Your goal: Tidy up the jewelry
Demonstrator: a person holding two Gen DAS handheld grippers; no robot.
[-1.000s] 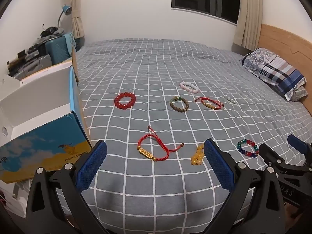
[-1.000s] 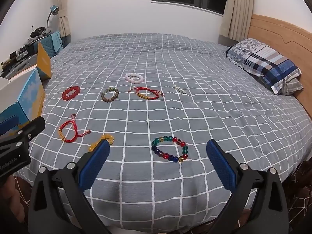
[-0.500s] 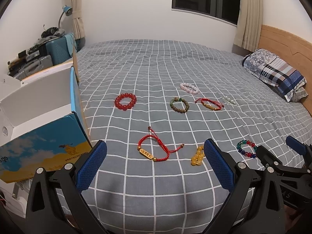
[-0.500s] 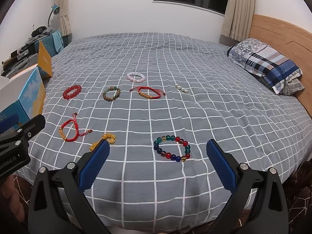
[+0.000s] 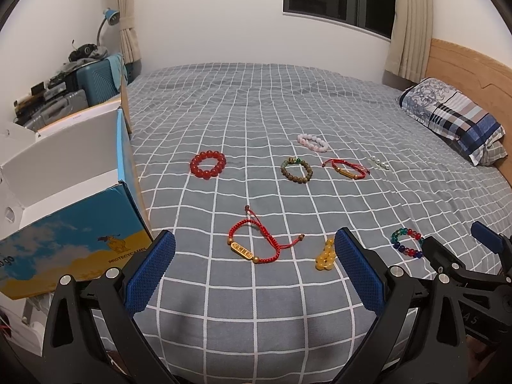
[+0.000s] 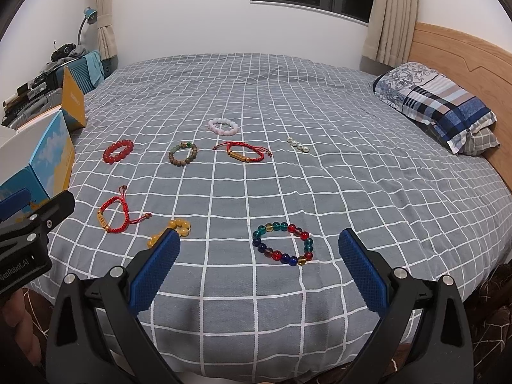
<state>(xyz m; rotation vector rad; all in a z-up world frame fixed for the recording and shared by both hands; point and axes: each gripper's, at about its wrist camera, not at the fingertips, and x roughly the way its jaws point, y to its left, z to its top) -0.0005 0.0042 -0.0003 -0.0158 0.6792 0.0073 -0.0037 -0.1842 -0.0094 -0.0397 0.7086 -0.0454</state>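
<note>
Several bracelets lie on a grey checked bed (image 5: pixel 256 112). A red cord bracelet (image 5: pixel 256 246) lies just beyond my open, empty left gripper (image 5: pixel 254 272). A yellow bead piece (image 5: pixel 324 254) lies to its right. A multicoloured bead bracelet (image 6: pixel 283 243) lies just beyond my open, empty right gripper (image 6: pixel 259 268). Farther back lie a red bead bracelet (image 5: pixel 208 163), a brown bead bracelet (image 5: pixel 296 170), a second red cord bracelet (image 5: pixel 345 168), a pink bead bracelet (image 5: pixel 313 142) and small pearls (image 5: pixel 379 163).
An open white-and-blue cardboard box (image 5: pixel 64 192) stands at the bed's left edge. A plaid pillow (image 5: pixel 457 118) lies at the right by the wooden headboard (image 5: pixel 464 64). Suitcases and clutter (image 5: pixel 80 83) stand at the far left.
Both views have drifted slightly; the bracelets sit a little lower in frame. Nothing on the bed has moved and both grippers stay open.
</note>
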